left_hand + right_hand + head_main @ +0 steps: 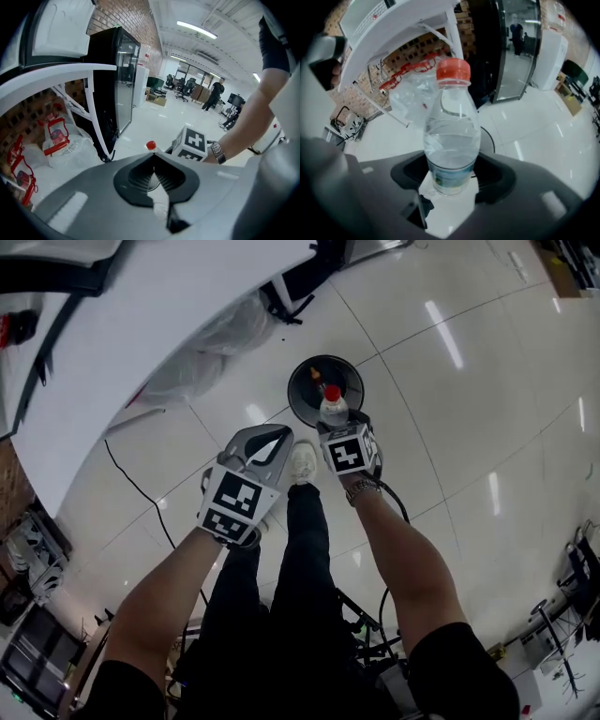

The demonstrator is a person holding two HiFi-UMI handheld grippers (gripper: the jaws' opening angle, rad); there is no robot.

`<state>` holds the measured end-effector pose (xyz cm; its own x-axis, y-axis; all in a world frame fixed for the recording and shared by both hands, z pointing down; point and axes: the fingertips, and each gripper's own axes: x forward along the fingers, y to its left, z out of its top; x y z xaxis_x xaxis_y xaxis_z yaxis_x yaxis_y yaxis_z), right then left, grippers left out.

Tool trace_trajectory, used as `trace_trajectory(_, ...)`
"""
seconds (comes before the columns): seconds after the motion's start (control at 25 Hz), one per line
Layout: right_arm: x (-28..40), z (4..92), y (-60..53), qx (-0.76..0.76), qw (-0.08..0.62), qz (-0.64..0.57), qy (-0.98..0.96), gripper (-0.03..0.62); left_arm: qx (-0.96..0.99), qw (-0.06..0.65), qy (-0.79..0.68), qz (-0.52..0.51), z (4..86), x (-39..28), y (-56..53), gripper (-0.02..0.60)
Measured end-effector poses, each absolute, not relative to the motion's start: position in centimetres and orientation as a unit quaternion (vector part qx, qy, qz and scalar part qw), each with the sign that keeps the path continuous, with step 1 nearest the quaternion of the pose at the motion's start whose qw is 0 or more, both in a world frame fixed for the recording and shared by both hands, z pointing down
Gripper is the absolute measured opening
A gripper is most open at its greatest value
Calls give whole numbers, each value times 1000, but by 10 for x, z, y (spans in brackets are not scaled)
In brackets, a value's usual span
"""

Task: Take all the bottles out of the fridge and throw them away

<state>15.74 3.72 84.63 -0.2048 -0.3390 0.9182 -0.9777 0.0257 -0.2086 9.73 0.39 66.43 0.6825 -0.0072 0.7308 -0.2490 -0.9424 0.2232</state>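
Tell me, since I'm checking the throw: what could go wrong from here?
1. The right gripper grips the bottle near its base, so it may tip.
2. In the head view the bottle hangs over the near rim of the bin; dropped now, it may bounce onto the floor.

clothing: person is wearing black short sleeves, black trousers, a white shoe | right wrist: is wearing a metal watch | left claw: is showing a grey shell, black ribbed pads, white left marker cube with black squares | right claw: is showing a matching right marker cube, is trailing a black cable
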Motion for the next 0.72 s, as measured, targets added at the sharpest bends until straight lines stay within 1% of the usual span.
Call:
trace_trajectory(0.24, 153, 890, 37, 503, 371, 481, -615, 295, 894, 172, -80, 407, 689, 81, 1, 3)
trace_trajectory(0.44, 155, 913, 34, 501, 393, 484, -600, 308, 889, 182, -87, 411, 700, 73, -3, 4)
trace_trajectory(0.72, 152, 902, 18, 511, 378, 478, -607, 308, 890, 188, -93, 406, 698, 74, -7, 4)
